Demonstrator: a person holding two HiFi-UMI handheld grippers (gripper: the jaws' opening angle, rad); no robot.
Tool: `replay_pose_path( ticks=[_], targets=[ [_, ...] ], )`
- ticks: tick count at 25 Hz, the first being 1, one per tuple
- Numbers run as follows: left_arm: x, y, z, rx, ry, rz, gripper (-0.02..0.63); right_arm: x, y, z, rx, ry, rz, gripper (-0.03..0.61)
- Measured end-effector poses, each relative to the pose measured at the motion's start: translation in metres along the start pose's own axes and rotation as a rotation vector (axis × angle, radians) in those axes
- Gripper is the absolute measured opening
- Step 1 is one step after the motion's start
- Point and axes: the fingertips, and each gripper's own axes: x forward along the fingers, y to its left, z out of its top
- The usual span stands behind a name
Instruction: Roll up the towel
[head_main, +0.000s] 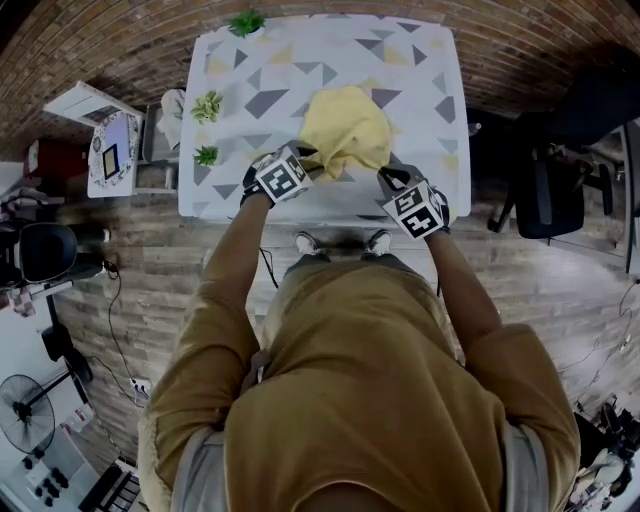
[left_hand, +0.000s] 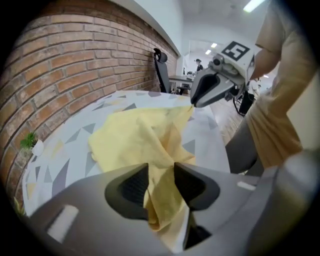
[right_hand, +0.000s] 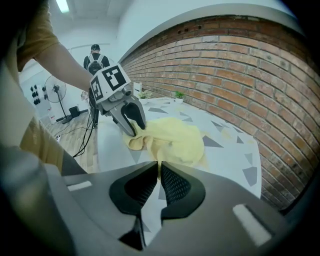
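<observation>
A crumpled yellow towel (head_main: 345, 128) lies in a heap on the near half of the patterned table (head_main: 425, 60). My left gripper (head_main: 312, 160) is at the towel's near left edge, shut on a thick bunched fold of the towel (left_hand: 150, 145); the cloth fills the gap between its jaws (left_hand: 161, 172). My right gripper (head_main: 386, 176) is at the near right edge. It pinches a thin corner of the towel (right_hand: 172, 140), with a sliver of yellow showing between its nearly closed jaws (right_hand: 159, 171). The held corner is lifted off the table toward the right gripper (left_hand: 192, 104).
Three small green plants (head_main: 246, 22) (head_main: 207, 105) (head_main: 206, 155) stand along the table's left and far edges. A black office chair (head_main: 555, 190) is on the right. A fan (head_main: 25, 410) and cables are on the floor at left. A person (right_hand: 95, 60) stands far off.
</observation>
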Motion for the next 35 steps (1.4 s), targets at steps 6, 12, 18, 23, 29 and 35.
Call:
replay_pose_path(
  ticks=[6,12,18,23,29,35],
  targets=[
    [0.0,-0.002,-0.002,-0.034,0.003,0.023,0.141,-0.003,-0.008,0.002,0.014,-0.005,-0.015,0.028],
    [-0.02,0.001,-0.024,-0.278,-0.134,0.161,0.061,-0.002,-0.01,-0.003,0.04,-0.006,-0.015,0.028],
    [-0.037,0.004,-0.052,-0.35,-0.214,0.259,0.061,-0.004,-0.006,-0.009,0.046,0.002,-0.007,0.029],
    [-0.049,-0.002,-0.047,-0.301,-0.196,0.25,0.061,-0.005,-0.002,-0.009,0.059,-0.001,-0.003,0.028],
    [-0.069,0.009,-0.049,-0.34,-0.281,0.312,0.061,-0.012,-0.002,-0.006,0.103,-0.014,-0.018,0.029],
    [-0.068,-0.005,-0.044,-0.293,-0.255,0.27,0.063,-0.019,0.001,-0.005,0.101,-0.014,-0.022,0.029]
  ],
)
